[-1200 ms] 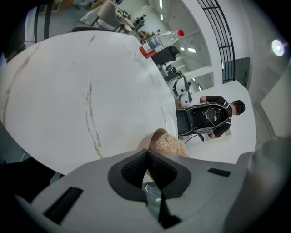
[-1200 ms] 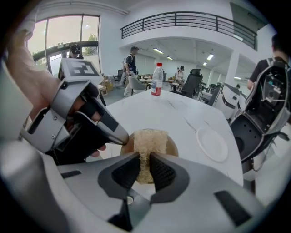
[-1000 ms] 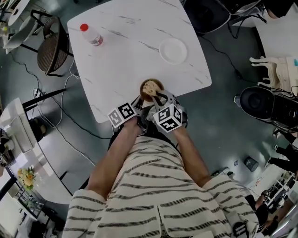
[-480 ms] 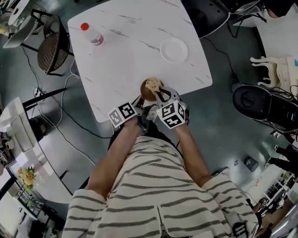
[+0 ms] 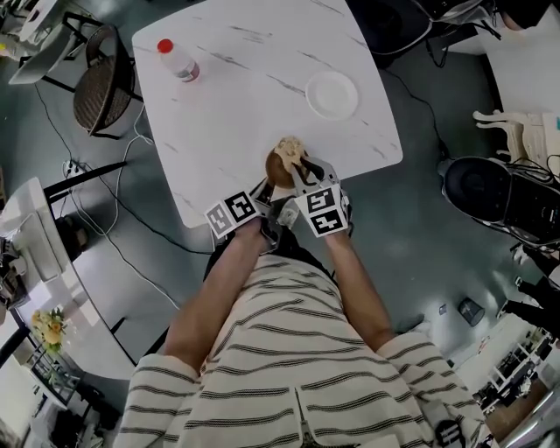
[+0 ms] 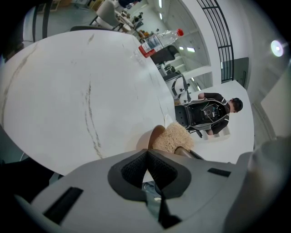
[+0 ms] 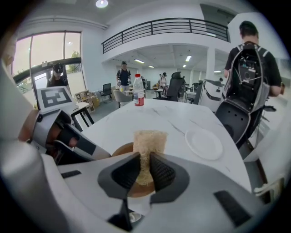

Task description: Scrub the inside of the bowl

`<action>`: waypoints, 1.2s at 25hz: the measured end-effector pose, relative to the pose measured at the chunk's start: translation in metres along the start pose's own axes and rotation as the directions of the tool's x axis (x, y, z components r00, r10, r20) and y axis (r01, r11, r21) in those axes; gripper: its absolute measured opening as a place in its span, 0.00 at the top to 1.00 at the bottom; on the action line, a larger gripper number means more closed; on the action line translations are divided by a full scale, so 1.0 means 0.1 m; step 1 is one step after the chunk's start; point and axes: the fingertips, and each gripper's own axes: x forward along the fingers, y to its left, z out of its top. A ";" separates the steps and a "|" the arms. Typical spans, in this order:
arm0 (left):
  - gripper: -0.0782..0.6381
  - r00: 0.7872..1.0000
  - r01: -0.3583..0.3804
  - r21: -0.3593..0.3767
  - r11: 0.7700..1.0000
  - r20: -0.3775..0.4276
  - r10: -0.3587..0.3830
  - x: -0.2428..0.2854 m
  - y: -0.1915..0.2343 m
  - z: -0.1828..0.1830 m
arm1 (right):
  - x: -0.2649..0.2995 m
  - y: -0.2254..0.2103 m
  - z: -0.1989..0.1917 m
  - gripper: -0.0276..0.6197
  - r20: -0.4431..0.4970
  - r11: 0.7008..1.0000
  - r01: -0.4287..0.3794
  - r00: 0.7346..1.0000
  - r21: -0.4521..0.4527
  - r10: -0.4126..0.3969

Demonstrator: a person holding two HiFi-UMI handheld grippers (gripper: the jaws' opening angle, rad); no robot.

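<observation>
Right tool (image 7: 144, 169) is clenched on the sponge (image 7: 148, 139), which is held upright between the jaws. Bowl (image 7: 119, 149) is seen directly beneath the tips, at the near edge of the surface (image 5: 254, 105). Left tool (image 6: 146, 154) is closed, tips pinched at the bowl's rim, just left of the right tool. Plate (image 7: 203, 143) is noted ahead-right of the right tool, bottle (image 7: 138, 96) far ahead.

You have bright, even light from ceiling lamps (image 7: 102, 3). The white table (image 5: 245, 96) is nearly washed out, with only faint shadows. Both gripper views bow hard toward black corners, and the left tool (image 6: 148, 151) looks soft close up.
</observation>
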 end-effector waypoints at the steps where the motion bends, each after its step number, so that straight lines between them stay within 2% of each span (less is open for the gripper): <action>1: 0.88 1.000 0.002 -0.005 1.000 -0.001 -0.002 0.00 -0.01 0.00 | 0.01 0.00 0.03 0.85 0.013 1.000 0.006 1.000 0.007 -0.006; 4: 0.88 1.000 0.010 -0.006 1.000 -0.003 -0.010 0.00 -0.06 -0.01 | 0.04 0.00 0.10 0.85 0.046 0.999 0.016 0.999 0.031 -0.018; 14: 0.88 1.000 0.012 -0.007 1.000 -0.009 -0.012 -0.01 -0.06 -0.01 | 0.09 0.14 0.15 0.85 0.061 0.998 -0.017 0.998 0.060 0.014; 23: 0.88 1.000 0.006 0.001 1.000 -0.010 -0.006 0.00 -0.05 -0.02 | 0.12 0.26 0.13 0.85 0.093 0.993 -0.070 0.994 0.097 0.061; 30: 0.88 1.000 0.000 0.008 1.000 -0.010 0.000 0.02 -0.04 0.01 | 0.11 0.32 0.12 0.85 0.088 0.988 -0.124 0.989 0.087 0.116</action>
